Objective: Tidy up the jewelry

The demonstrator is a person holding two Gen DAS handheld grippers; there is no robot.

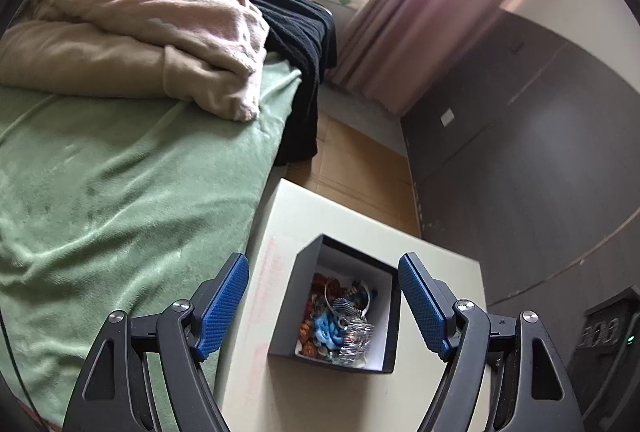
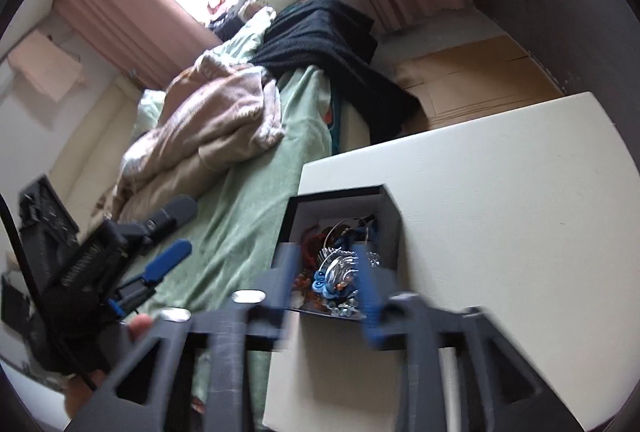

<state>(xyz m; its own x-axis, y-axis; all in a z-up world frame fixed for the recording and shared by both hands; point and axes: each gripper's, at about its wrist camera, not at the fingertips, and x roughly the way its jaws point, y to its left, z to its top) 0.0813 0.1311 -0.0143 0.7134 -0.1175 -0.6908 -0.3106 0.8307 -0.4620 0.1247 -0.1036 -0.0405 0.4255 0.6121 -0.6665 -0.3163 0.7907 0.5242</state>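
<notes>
Small square black cardboard box with white lining (image 1: 390,312) sits open on a cream-white tabletop (image 1: 288,224), lid absent from view. Inside, a tangled heap of jewelry (image 1: 340,320): silver hoops and filigree pieces, a pale blue knotted piece, orange-brown beads. From the box, the green-blanketed bed (image 1: 120,192) lies at nine o'clock in the left wrist view; bare tabletop runs off toward twelve. Left gripper (image 1: 322,306) hovers over the box, blue-padded jaws spread wide to either side of it, nothing between the pads, no contact apparent. Right gripper (image 2: 326,276) is motion-blurred in its own view, jaws partway apart and straddling the heap from six o'clock; whether the pads touch any piece cannot be told through the blur, but nothing looks clamped. The left gripper also shows in that view at about nine o'clock, over the bed edge, a hand (image 2: 138,328) behind it. Judged step: the right tool going into the box for a pick, sorting barely begun. Next move likely needs the jaws lowered around a single piece, probably the silver filigree on top, then closed without snagging neighbouring hoops.
</notes>
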